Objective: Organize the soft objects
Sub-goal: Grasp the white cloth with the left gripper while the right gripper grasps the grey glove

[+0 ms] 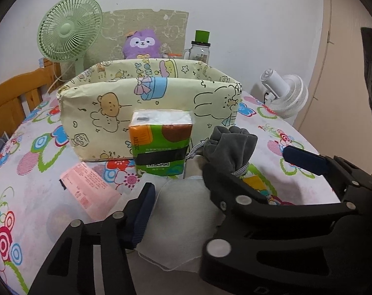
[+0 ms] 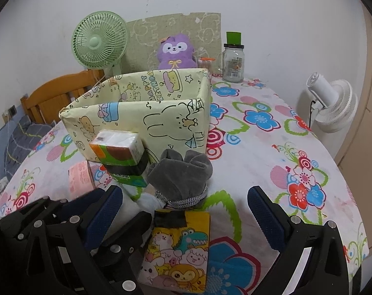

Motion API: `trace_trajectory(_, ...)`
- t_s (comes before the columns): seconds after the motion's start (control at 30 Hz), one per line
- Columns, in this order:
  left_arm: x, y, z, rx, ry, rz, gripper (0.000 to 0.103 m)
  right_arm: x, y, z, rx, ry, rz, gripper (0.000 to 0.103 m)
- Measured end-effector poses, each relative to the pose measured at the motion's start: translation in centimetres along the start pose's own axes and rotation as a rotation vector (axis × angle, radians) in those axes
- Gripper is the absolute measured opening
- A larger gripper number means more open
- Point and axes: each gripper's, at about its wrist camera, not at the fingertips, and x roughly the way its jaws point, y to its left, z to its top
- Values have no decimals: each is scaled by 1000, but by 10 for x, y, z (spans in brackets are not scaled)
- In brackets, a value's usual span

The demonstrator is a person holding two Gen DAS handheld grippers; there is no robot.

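A pale yellow cartoon-print box (image 1: 112,113) (image 2: 161,120) stands open on the floral tablecloth. In front of it stand a green and orange tissue pack (image 1: 161,145) (image 2: 122,157) and a grey drawstring pouch (image 1: 227,147) (image 2: 181,174). A white face mask (image 1: 183,218) lies between the jaws of my left gripper (image 1: 176,211), which is open around it. A cartoon-animal tissue pack (image 2: 178,250) lies between the jaws of my right gripper (image 2: 188,218), which is open. The right gripper also shows in the left wrist view (image 1: 301,159).
A pink packet (image 1: 87,186) (image 2: 79,177) lies left of the tissue pack. A purple plush (image 2: 176,51), a green fan (image 2: 100,41) and a glass jar (image 2: 232,61) stand behind the box. A white fan (image 2: 333,103) is off the table's right edge.
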Motion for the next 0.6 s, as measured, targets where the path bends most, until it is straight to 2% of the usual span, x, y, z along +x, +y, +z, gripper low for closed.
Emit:
trace_trajectory(0.07, 2, 3, 2, -19, 22, -36, 50, 2, -1, 2, 13, 0, 10, 102)
trace_trajectory(0.3, 11, 5, 5, -36, 57, -62, 43, 15, 1, 6, 12, 25, 9, 93)
trace_trajectory(0.47, 16, 4, 6, -33, 79, -60, 38, 23, -3, 6, 37, 43, 18, 79)
trace_trajectory(0.53, 16, 4, 5, -33, 76, -59, 37, 26, -4, 5, 43, 53, 28, 68)
trace_trajectory(0.6, 17, 5, 5, -36, 74, -59, 35, 27, -4, 4, 52, 56, 46, 61)
